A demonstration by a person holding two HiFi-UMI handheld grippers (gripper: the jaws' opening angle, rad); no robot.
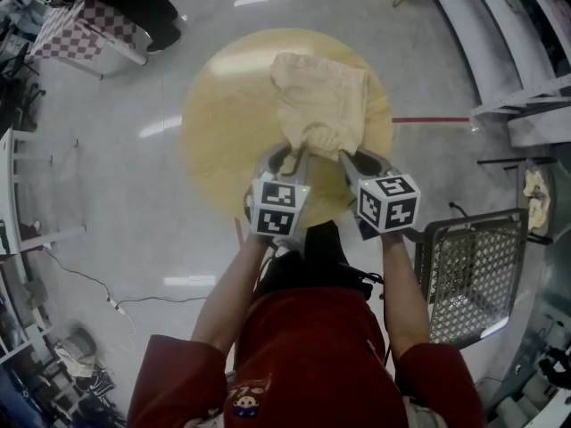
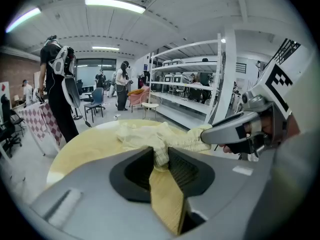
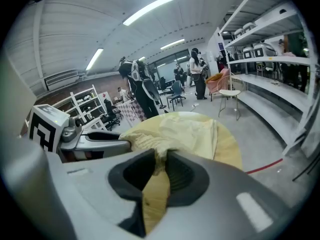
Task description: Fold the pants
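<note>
Pale yellow pants (image 1: 317, 101) lie on a round wooden table (image 1: 210, 141), their near edge gathered and lifted. My left gripper (image 1: 293, 156) is shut on the left part of that bunched waistband (image 2: 160, 154), the cloth pinched between its dark pads. My right gripper (image 1: 344, 156) is shut on the right part of the waistband (image 3: 161, 160). Both grippers hang side by side just above the table's near half. In the left gripper view the right gripper (image 2: 207, 134) shows holding the ribbed edge; in the right gripper view the left gripper (image 3: 122, 146) shows likewise.
A metal mesh chair (image 1: 473, 270) stands right of me. A checkered table (image 1: 85, 29) and a standing person (image 2: 57, 94) are at the far left. Shelving racks (image 2: 185, 91) line the right side. A red line (image 1: 428, 120) crosses the floor beyond the table.
</note>
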